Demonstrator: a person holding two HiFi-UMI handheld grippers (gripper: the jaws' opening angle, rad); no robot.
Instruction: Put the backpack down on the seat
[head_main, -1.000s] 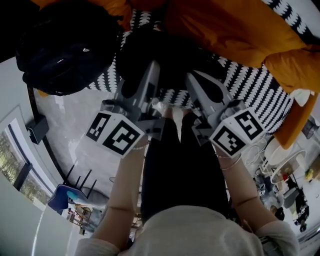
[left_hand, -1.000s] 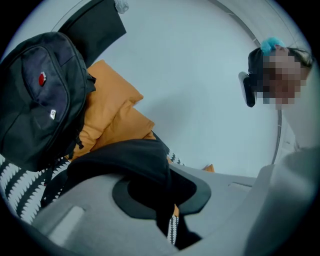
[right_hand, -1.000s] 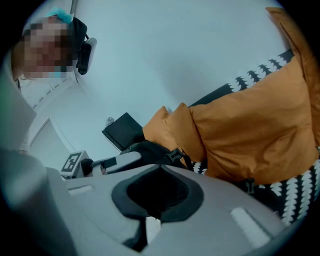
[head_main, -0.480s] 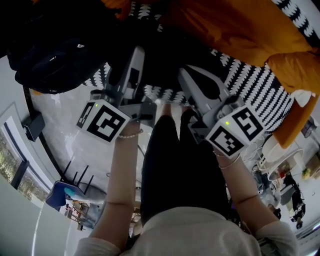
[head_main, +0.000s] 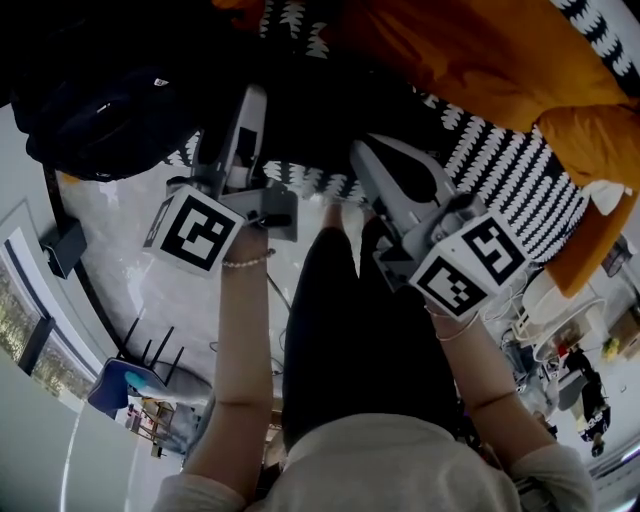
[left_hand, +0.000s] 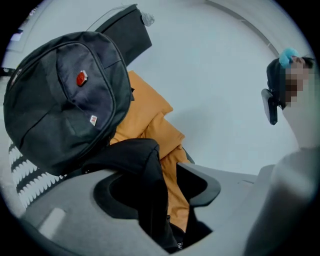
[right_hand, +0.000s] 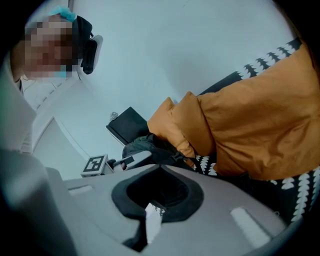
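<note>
The black backpack (head_main: 100, 110) lies on the seat's black-and-white patterned cover (head_main: 500, 170), against an orange cushion (left_hand: 150, 120). In the left gripper view it fills the upper left (left_hand: 65, 100), red badge on its front. My left gripper (head_main: 250, 100) reaches beside it. Its jaws (left_hand: 160, 187) are opening, and a black strap (left_hand: 150, 200) hangs loosely between them, resting against the left jaw. My right gripper (head_main: 362, 152) points at the seat's front edge, apart from the backpack. Its jaws (right_hand: 160, 170) meet at the tips, with no object visible between them.
Big orange cushions (head_main: 470, 60) cover the back of the seat. A flat black case (left_hand: 125, 30) stands behind the backpack. My own legs in black trousers (head_main: 350, 330) are directly below the grippers. A blue chair (head_main: 125, 385) and a white fan (head_main: 570, 305) stand on the floor.
My left gripper has moved left and farther out toward the backpack. The right gripper has barely shifted.
</note>
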